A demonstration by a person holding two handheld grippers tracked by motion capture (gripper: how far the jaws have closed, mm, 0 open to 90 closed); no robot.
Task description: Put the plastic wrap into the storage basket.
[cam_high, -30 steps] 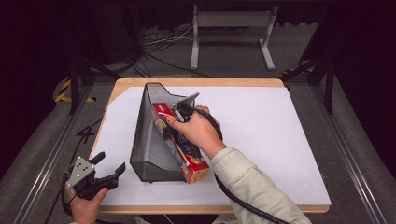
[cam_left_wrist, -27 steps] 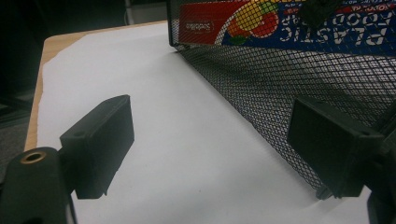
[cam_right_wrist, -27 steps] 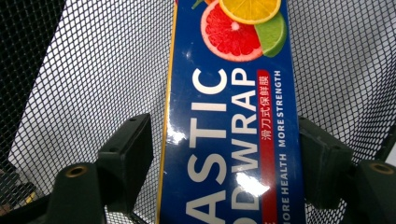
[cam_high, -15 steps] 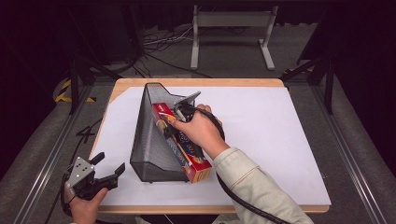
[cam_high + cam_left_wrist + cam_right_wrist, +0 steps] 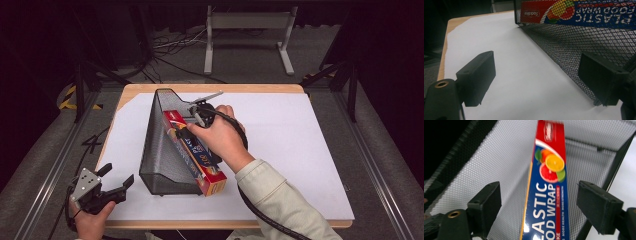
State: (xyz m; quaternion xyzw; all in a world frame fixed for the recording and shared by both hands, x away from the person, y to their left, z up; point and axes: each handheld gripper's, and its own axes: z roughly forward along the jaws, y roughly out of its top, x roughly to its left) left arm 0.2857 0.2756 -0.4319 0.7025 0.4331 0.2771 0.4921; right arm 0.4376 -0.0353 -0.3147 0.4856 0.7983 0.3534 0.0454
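We are looking at a wooden table [image 5: 135, 91] carrying a white sheet [image 5: 300, 150] that is covering nearly all of its top, leaving bare wood showing along the far and left edges. A black mesh file holder [image 5: 160, 155] is standing directly on the sheet, left of centre.

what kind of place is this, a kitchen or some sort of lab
Most likely a lab or recording setup, not a kitchen. A wooden table covered in plain white paper stands in a dark room, loose cables run across the grey floor behind it, and metal rails flank the table.
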